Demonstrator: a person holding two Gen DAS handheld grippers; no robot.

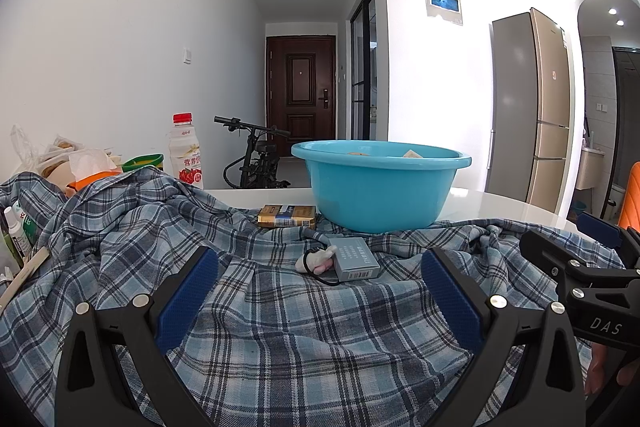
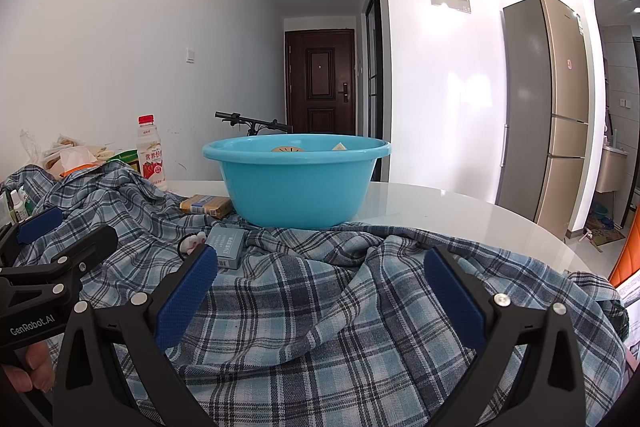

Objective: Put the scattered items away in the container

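Note:
A light blue plastic basin [image 1: 380, 187] [image 2: 296, 183] stands on a white table, with a few small items just showing over its rim. In front of it, on a blue plaid shirt [image 1: 280, 327] [image 2: 320, 307], lie a grey box [image 1: 354, 259] [image 2: 228, 245], a small white and pink toy on a black hair tie [image 1: 318, 261] [image 2: 191, 243] and a gold and blue pack [image 1: 286, 216] [image 2: 206, 205]. My left gripper [image 1: 320, 283] is open, low over the shirt, short of the grey box. My right gripper [image 2: 320, 283] is open over bare shirt to the right.
A red-capped drink bottle [image 1: 185, 155] [image 2: 151, 153], a tissue pack [image 1: 94, 167], bags and small bottles [image 1: 16, 231] crowd the table's left. The white table [image 2: 460, 219] curves away right. Behind stand a fridge [image 2: 548, 107] and a folding bike [image 1: 256, 159]. A hand [image 2: 28, 367] holds the left gripper.

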